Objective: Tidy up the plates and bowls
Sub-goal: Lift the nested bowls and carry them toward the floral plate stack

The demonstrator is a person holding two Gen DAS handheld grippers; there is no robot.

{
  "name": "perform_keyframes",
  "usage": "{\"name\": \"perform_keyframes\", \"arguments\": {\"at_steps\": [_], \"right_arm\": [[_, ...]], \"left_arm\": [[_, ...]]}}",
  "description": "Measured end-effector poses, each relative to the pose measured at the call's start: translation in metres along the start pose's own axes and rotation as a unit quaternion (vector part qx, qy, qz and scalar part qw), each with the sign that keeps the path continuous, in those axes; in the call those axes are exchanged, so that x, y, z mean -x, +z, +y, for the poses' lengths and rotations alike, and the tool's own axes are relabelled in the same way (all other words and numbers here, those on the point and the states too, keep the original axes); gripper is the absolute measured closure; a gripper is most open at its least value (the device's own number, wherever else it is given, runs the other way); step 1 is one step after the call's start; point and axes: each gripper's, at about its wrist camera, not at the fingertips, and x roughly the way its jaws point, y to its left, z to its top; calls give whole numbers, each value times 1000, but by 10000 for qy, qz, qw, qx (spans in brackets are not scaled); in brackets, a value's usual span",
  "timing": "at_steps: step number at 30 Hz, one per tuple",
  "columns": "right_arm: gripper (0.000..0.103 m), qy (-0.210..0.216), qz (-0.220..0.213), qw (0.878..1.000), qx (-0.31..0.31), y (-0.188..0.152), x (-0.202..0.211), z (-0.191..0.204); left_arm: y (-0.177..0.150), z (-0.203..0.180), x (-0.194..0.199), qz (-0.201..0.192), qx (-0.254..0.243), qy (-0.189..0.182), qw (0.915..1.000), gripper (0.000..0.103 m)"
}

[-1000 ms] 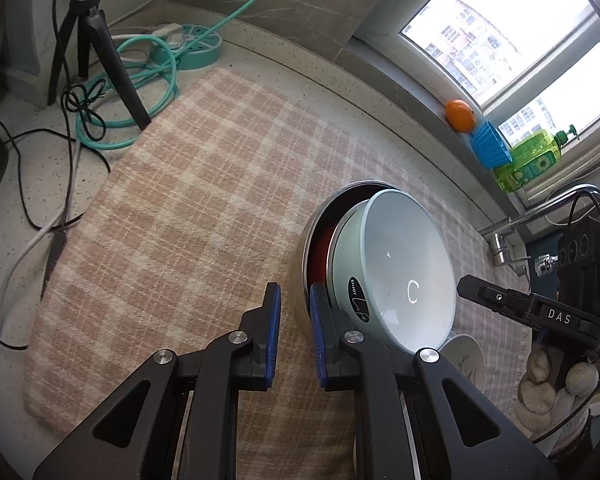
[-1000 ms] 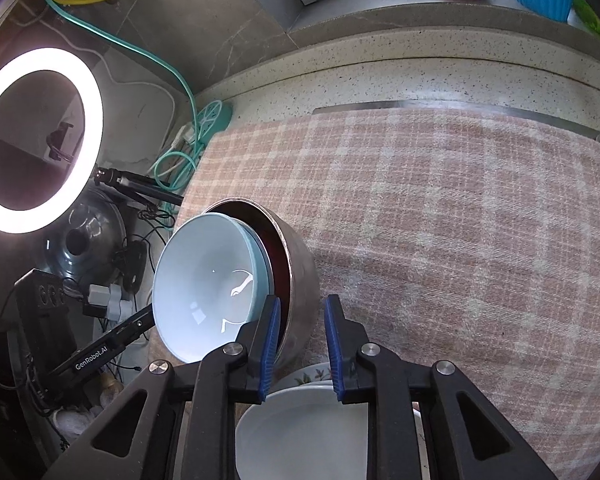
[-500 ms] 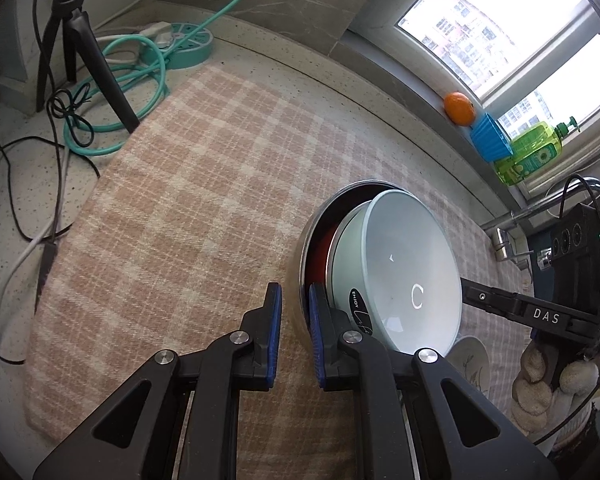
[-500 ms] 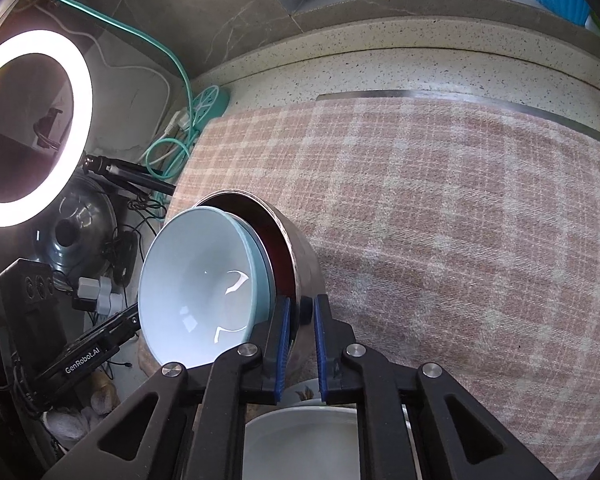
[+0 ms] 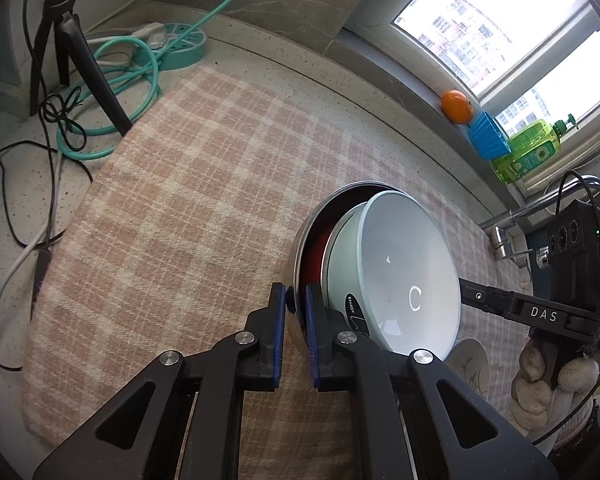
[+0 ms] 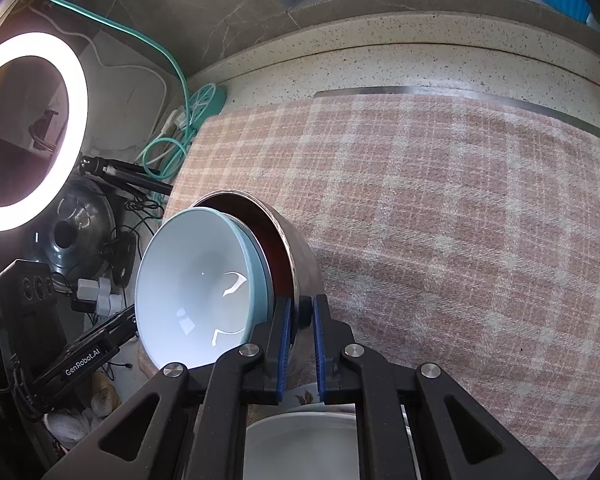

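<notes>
A steel bowl with a dark red inside holds a pale blue bowl nested in it. The stack is lifted and tilted above the checked cloth. My left gripper is shut on the steel bowl's rim. My right gripper is shut on the opposite rim of the steel bowl, with the blue bowl beside it. A white plate with a patterned plate under it lies below my right gripper; a patterned plate also shows in the left wrist view.
A tripod, teal cable and power strip sit at the cloth's far left. An orange, blue container and green bottle stand on the windowsill. A faucet and a ring light flank the counter.
My right gripper closed onto the steel bowl's rim. Both grippers hold the stack, which has shifted slightly over the cloth.
</notes>
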Motion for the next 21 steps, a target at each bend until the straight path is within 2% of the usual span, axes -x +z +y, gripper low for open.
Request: {"name": "perform_keyframes", "arguments": {"at_steps": [21], "right_arm": [[94, -122, -92, 9998, -154, -6, 7, 0]], "left_arm": [[1, -9, 5, -75, -82, 116, 9999, 95]]}}
